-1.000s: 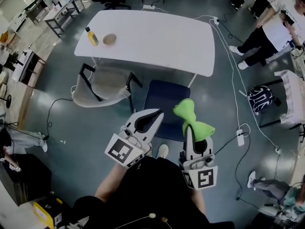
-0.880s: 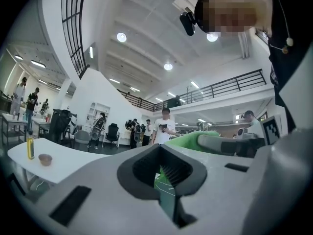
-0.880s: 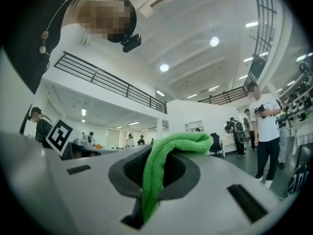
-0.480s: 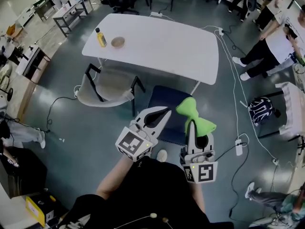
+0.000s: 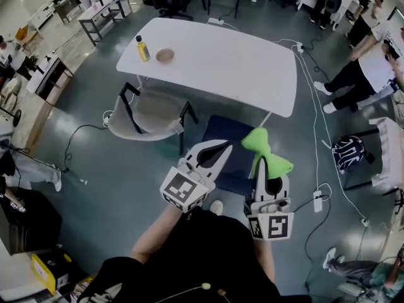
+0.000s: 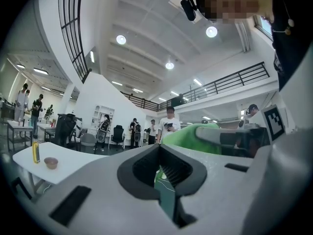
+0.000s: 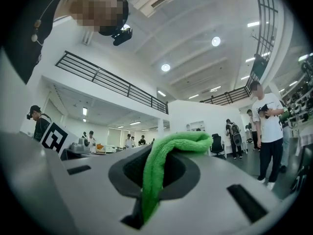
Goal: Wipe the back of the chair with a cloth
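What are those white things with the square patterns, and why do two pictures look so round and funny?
Those are two grabbing tools, and a person holds one in each hand. The big picture comes from a camera on the person's head, looking down. The round pictures come from little cameras riding on each tool, looking along its jaws. The right gripper pinches a fluffy green cloth. The left gripper has its jaws together, with nothing in them. Below them stands a dark blue padded chair, next to a grey chair. On the white table sit a yellow bottle and a small brown bowl.
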`<state>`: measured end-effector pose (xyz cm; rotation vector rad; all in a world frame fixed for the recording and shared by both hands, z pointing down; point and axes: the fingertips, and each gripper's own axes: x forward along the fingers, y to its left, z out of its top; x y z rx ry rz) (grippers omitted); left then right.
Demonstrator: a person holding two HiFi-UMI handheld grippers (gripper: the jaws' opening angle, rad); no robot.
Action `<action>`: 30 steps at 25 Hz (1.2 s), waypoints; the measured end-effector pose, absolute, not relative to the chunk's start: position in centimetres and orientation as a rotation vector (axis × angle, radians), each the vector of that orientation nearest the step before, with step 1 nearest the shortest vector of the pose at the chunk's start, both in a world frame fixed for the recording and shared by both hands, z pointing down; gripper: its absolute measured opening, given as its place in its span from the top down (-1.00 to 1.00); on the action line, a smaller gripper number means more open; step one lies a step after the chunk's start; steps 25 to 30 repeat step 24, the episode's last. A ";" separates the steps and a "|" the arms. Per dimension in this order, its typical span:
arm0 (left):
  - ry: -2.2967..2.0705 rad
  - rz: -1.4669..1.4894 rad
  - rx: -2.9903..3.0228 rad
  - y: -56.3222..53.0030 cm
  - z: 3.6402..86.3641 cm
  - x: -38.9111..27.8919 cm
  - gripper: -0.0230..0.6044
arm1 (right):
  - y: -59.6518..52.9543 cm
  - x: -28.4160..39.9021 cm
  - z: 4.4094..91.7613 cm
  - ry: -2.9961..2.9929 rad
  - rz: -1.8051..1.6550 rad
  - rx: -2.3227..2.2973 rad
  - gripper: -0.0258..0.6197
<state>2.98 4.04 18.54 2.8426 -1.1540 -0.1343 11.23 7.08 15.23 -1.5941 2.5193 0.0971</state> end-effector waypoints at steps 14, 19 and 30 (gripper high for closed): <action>-1.155 -0.107 2.844 3.9 18.8 2.8 0.91 | 7.4 11.6 15.6 2.509 0.068 -1.606 0.86; -1.139 -0.100 2.851 4.4 19.0 3.3 0.91 | 7.6 11.7 15.6 2.512 0.058 -1.608 0.86; -1.144 -0.106 2.850 4.6 18.9 3.5 0.91 | 8.0 12.1 15.7 2.512 0.056 -1.607 0.86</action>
